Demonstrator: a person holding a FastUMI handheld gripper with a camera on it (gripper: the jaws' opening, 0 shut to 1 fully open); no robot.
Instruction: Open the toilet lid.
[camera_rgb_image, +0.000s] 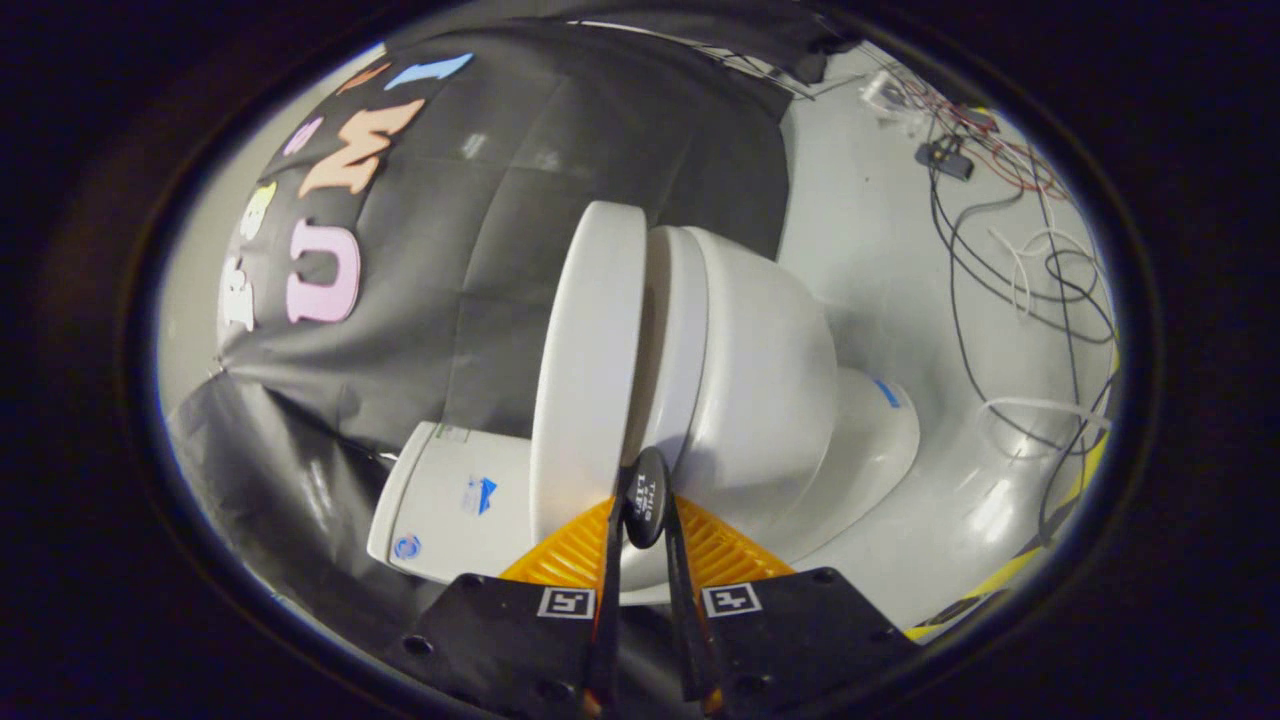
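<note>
The view is rolled sideways. A white toilet stands on the floor, with its tank (450, 500) against the black cloth wall. Its lid (590, 370) is lifted off the seat (682, 320), and a wedge-shaped gap shows between them. The bowl (770, 390) and its foot lie beyond the seat. A small dark oval lift tab (647, 497) sticks out from the lid's edge. My gripper (646, 520) is shut on this tab, with one of its fingers (572, 555) on either side of it.
The black cloth wall (480, 250) hangs behind the tank. Loose black and white cables (1030, 280) and a small wired box (945, 158) lie on the white floor past the bowl. A yellow strip (1010, 570) runs along the floor's edge.
</note>
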